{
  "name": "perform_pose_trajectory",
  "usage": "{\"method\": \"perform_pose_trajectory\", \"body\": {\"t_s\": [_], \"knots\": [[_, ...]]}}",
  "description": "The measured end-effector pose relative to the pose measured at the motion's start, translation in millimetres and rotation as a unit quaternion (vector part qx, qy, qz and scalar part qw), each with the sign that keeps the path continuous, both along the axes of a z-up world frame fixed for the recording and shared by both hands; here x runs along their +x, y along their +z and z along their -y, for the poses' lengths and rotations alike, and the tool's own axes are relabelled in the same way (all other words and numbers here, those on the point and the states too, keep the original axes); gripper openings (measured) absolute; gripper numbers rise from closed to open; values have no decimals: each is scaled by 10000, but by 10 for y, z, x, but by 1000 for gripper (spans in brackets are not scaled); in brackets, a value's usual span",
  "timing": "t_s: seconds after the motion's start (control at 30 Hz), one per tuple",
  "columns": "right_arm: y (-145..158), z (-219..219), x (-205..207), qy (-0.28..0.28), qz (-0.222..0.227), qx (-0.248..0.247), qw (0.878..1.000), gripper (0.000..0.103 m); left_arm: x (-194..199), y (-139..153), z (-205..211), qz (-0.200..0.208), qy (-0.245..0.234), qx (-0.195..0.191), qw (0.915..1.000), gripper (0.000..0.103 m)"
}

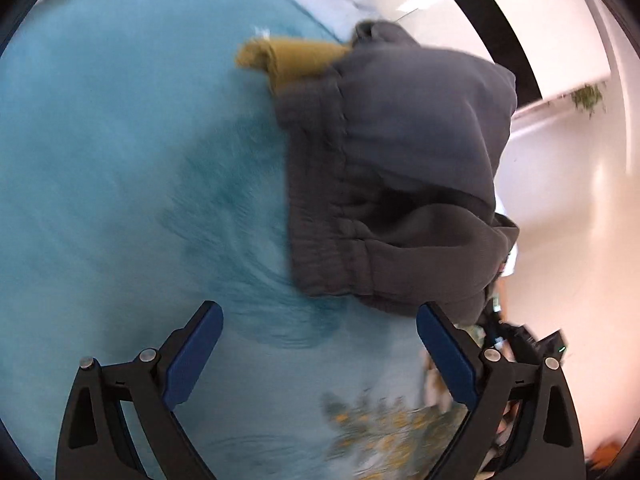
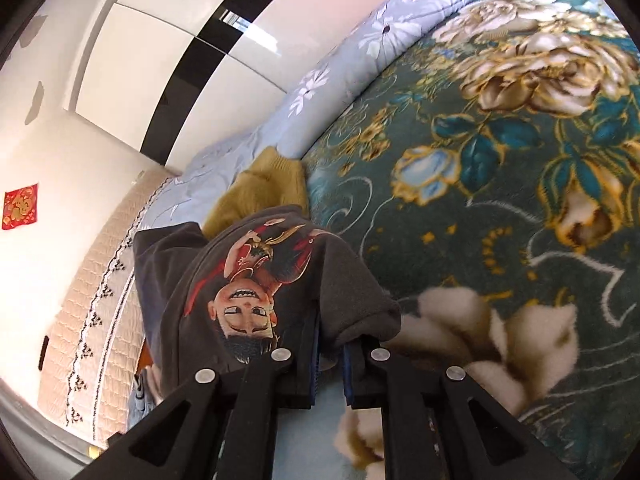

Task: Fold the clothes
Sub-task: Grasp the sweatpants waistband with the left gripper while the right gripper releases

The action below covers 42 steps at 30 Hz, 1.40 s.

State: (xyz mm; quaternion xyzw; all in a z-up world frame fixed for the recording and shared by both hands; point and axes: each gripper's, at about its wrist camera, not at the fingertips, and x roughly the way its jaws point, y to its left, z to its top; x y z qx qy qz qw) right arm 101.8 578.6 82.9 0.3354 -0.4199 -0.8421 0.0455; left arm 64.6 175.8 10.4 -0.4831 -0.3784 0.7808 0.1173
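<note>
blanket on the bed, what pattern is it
Teal blanket with large cream-and-gold flowers; right wrist view shows it best.

Home bedroom, floral blanket (image 2: 500, 168) on bed, quilt (image 2: 360, 52), glossy wardrobe (image 2: 168, 52)

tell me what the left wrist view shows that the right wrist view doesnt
Left wrist only: the open left claw with nothing between its pads, and the grey top's ribbed hem. Right wrist only: the right claw shut on that grey top, its cartoon print, and the floral blanket. Both: the grey top and the mustard garment behind it.
</note>
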Motion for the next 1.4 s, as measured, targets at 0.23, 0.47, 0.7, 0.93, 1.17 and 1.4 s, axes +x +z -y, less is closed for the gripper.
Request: {"method": "perform_pose_trajectory", "body": {"t_s": [0.23, 0.47, 0.7, 0.93, 1.17, 1.4], "knots": [[-129, -86, -9, -22, 15, -536, 9986, 12, -115, -233, -23, 366, 321, 2214, 9740, 97], [-112, -66, -6, 8, -10, -528, 9986, 12, -193, -553, -26, 689, 987, 3390, 9331, 67], [-55, 80, -42, 408, -137, -429, 9982, 12, -151, -149, 282, 162, 1014, 1943, 9756, 24], [221, 772, -54, 2008, -728, 76, 9769, 16, 239, 734, 988, -1415, 1594, -94, 9770, 20], [280, 1220, -8, 2928, -896, 428, 9510, 53, 724, 1095, 2028, -1970, 2652, -1046, 9380, 19], [140, 957, -126, 2279, -452, 481, 9714, 55, 968, 207, 2043, -1333, 3145, -591, 9380, 19]]}}
